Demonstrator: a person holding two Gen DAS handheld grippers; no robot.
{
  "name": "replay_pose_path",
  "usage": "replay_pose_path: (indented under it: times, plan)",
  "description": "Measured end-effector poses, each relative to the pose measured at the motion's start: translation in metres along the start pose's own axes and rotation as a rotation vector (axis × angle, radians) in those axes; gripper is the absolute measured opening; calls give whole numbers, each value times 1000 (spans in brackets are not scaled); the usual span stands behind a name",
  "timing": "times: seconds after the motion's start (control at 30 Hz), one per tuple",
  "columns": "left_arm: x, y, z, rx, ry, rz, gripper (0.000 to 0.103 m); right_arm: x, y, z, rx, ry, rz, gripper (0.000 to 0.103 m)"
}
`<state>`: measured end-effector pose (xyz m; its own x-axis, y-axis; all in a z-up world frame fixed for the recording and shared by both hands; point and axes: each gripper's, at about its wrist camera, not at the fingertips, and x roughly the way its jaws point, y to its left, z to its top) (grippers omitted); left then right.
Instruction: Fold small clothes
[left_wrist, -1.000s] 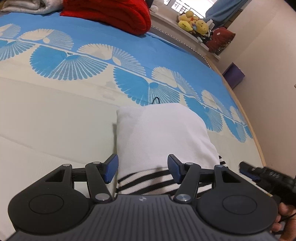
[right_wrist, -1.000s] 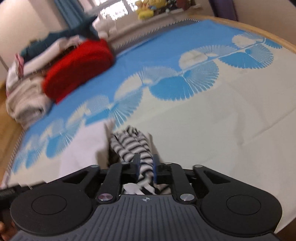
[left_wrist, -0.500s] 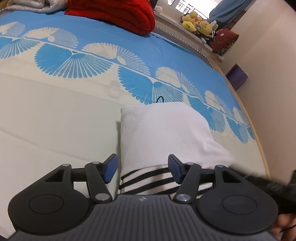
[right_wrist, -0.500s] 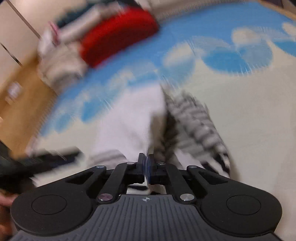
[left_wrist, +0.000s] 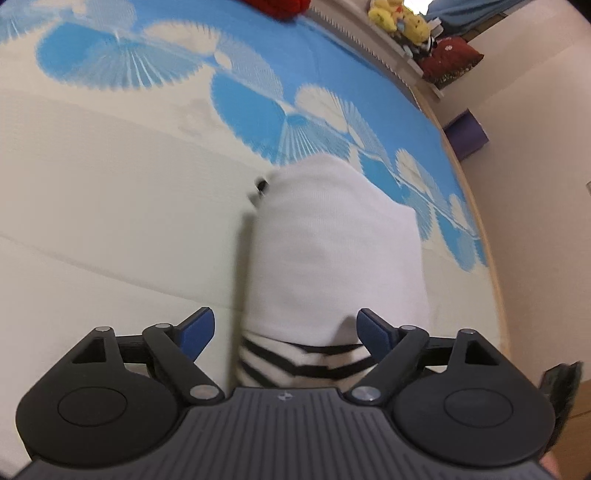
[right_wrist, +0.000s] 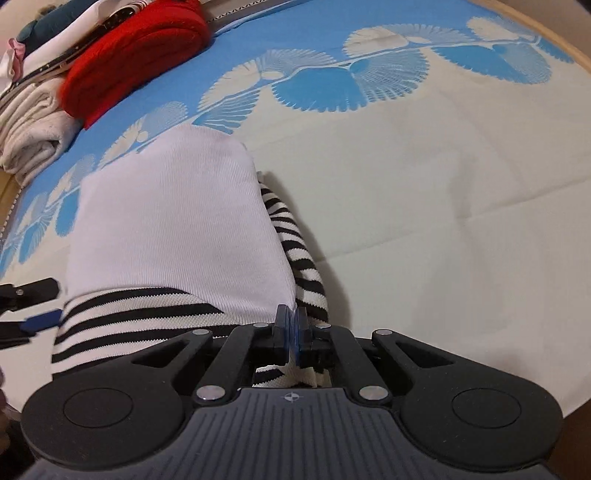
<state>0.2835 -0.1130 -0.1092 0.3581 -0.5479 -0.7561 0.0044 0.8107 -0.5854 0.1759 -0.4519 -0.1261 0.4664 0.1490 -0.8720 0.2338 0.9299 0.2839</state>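
A: Garment (left_wrist: 332, 240), white with a black-and-white striped hem, lies folded on the bed (left_wrist: 110, 221), straight ahead of both tongs. Where does it sit against the left tongs (left_wrist: 284, 332)?

B: Its striped end lies between the two blue pads, nearer the right-hand pad (left_wrist: 373, 332); the other pad stands off it with bare sheet showing. Those jaws have just been opening and stand wide, gripping nothing.

A: And the right tongs (right_wrist: 291, 328)?

B: Closed. The pads are pressed together right at the near corner of the white panel, with striped cloth just under and behind them. Whether a thin edge is pinched between them I cannot tell.

A: What does the right view give that the left does not?

B: A striped sleeve or side (right_wrist: 295, 240) running along the garment's far-right edge, plus a red folded item (right_wrist: 136, 55) and a pale stack (right_wrist: 29, 133) beyond the tongs, to the left. The left tongs' blue tip peeks in at that view's left edge.

A: And the left view alone?

B: Yellow plush toys (left_wrist: 399, 18) on a ledge, far ahead and right.
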Motion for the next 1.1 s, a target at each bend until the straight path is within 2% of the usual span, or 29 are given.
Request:
replay_pose_path:
  times: [0.07, 0.27, 0.43, 0.47, 0.5, 0.53, 0.6, 0.67, 0.73, 0.87, 0.93, 1.03, 1.1]
  plan:
    - [14, 6, 10, -46, 37, -33, 91, 6, 3, 0, -23, 21, -22, 1]
    - [58, 25, 33, -142, 92, -64, 98, 24, 11, 4, -20, 69, -77, 1]
    - [82, 31, 35, -206, 97, -99, 98, 35, 22, 5, -23, 93, -130, 1]
    - [84, 31, 35, -216, 96, -109, 94, 37, 25, 5, -30, 97, -143, 1]
    - [83, 30, 34, -214, 91, -126, 78, 39, 29, 6, -38, 99, -158, 1]
    - [81, 27, 36, -197, 85, -133, 75, 40, 31, 6, -42, 100, -170, 1]
    - [73, 20, 38, -139, 68, -138, 51, 41, 39, 8, -43, 97, -197, 2]
    - [59, 13, 42, -82, 42, -137, 43, 40, 44, 10, -25, 85, -208, 2]
    - [38, 5, 45, -19, -19, -137, 41, 39, 54, 10, -6, 63, -193, 1]
    - [-9, -3, 57, 170, -177, -51, 42, 41, 95, 4, -76, 6, -152, 1]
    - [-26, 6, 65, 237, -237, 30, 43, 45, 118, 0, -100, -17, -109, 1]
    - [-42, 29, 76, 226, -287, 115, 47, 50, 149, -4, -135, -46, -56, 1]
    - [-47, 48, 84, 179, -296, 155, 59, 54, 165, -6, -164, -61, -52, 1]
